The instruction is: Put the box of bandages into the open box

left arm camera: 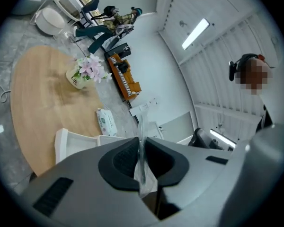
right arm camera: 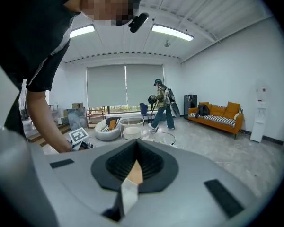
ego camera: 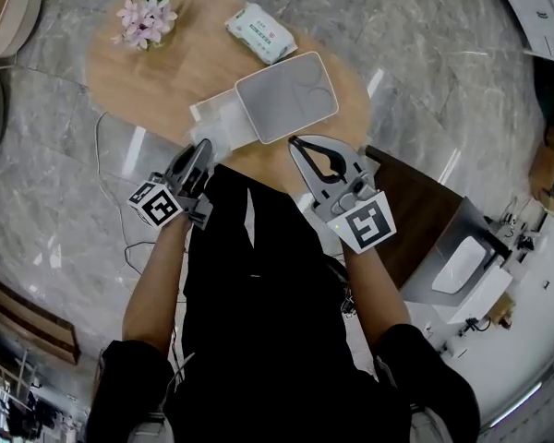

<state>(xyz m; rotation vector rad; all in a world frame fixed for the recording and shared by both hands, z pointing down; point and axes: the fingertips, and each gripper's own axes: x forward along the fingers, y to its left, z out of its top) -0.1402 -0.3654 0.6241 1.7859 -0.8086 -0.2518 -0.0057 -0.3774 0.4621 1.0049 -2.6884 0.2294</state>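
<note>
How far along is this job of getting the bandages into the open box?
Nothing looks done: the open box seems empty, and the only pack, presumably the bandages, lies on the table beyond it. In hand: the left gripper pinches just a clear film; the right gripper is shut, empty. Left: grasp the pack and set it inside.

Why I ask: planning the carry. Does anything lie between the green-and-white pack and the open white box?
Nothing visible does: only bare wood of the table separates the green-and-white pack from the open white box. The flowers stand well to one side.
</note>
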